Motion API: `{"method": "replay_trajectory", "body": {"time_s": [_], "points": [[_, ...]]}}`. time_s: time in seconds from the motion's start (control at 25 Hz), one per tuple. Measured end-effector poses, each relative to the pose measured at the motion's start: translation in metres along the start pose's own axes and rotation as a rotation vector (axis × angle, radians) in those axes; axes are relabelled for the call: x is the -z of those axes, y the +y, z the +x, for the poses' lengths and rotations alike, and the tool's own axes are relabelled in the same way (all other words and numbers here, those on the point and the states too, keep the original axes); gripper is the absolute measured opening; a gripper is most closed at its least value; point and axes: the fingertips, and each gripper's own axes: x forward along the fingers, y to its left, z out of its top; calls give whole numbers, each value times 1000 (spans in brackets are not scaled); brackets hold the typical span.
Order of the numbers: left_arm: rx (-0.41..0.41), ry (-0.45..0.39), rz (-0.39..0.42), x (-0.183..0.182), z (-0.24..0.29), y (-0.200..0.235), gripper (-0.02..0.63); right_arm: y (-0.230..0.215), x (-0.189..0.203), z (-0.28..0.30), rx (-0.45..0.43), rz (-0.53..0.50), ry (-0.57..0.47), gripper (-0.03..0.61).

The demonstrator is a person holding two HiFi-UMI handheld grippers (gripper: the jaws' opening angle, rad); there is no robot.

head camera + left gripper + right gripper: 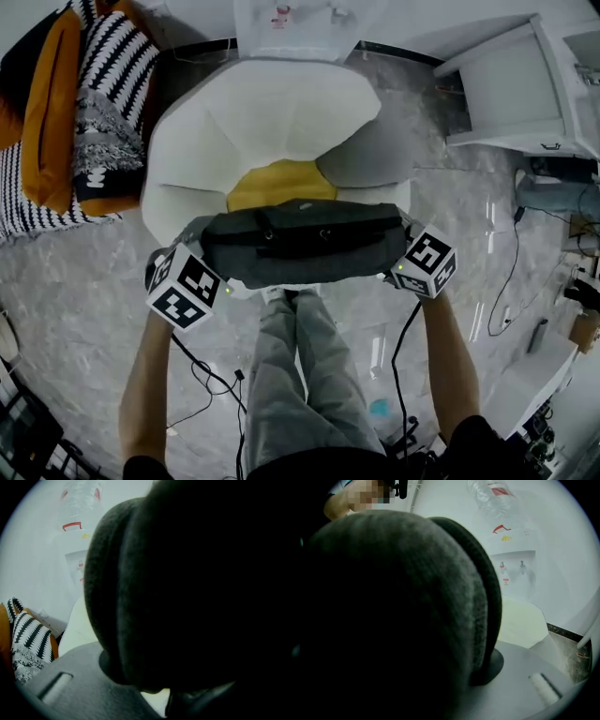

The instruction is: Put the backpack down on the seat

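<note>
Backpack (305, 242) ends clamped in jaws of left gripper (208, 270) and right gripper (409, 261), over seat (272, 122)

Matt dark-grey cloth backpack (302, 242), smooth cream seat (262, 122), glossy marbled floor (84, 281).

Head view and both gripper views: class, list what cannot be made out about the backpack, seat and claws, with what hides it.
Head view: whether the backpack touches the seat; its bulk covers the gap.
Head view: front of the yellow cushion, behind the backpack.
Left gripper view: second jaw of the left claw, mostly lost in dark backpack fabric.
Right gripper view: second jaw of the right claw, likewise.
</note>
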Motion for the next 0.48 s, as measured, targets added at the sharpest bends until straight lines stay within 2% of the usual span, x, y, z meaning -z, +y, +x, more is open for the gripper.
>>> {"method": "replay_trajectory", "body": {"time_s": [0.12, 0.48], "points": [[2, 16, -4, 8, 19, 10, 127, -18, 13, 14, -11, 8, 1, 192], [-20, 33, 53, 14, 71, 49, 127, -76, 46, 45, 8, 15, -23, 196]]}}
